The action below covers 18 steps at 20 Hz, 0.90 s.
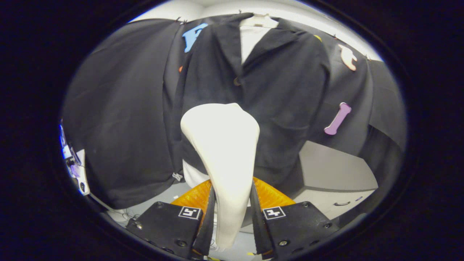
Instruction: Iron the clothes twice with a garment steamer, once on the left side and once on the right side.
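To the left of my claw [232, 203] I see the booth's black cloth wall [119, 119] hanging in folds down toward a pale floor [165, 197]. Between the claw's two fingers I hold the white garment steamer [223, 145]; both fingers press on its narrow handle, and its broad head rises just ahead of them. Beyond the steamer hangs the dark jacket [282, 90], worn open over a white shirt [252, 40] at the collar; the steamer head lies in front of its lower left panel, contact not discernible. To the right of the claw, past the jacket's hem, stands a grey worktop [333, 170].
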Motion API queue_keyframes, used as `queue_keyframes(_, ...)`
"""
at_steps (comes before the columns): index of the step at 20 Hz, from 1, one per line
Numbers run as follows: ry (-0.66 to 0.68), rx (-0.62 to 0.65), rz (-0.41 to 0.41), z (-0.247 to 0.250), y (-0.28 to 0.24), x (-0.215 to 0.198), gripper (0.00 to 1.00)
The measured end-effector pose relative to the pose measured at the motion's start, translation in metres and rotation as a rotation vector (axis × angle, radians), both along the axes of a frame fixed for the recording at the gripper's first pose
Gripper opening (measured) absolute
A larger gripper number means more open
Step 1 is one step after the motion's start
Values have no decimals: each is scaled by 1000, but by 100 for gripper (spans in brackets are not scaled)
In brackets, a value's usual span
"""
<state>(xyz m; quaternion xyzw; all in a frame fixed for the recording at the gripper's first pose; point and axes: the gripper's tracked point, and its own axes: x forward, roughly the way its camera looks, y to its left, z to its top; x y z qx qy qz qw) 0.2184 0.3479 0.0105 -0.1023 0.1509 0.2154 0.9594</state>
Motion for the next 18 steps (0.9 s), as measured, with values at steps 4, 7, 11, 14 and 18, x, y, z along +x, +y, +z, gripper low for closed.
queue_keyframes(4, -52, 89, -72, 33, -112, -38, 49)
queue_keyframes(7, -61, 141, -147, 36, -197, -74, 49)
queue_keyframes(11, -30, 203, -243, -2, -308, -126, 49)
queue_keyframes(14, 0, 240, -279, -39, -366, -174, 49)
queue_keyframes(18, 64, 278, -333, -98, -416, -218, 49)
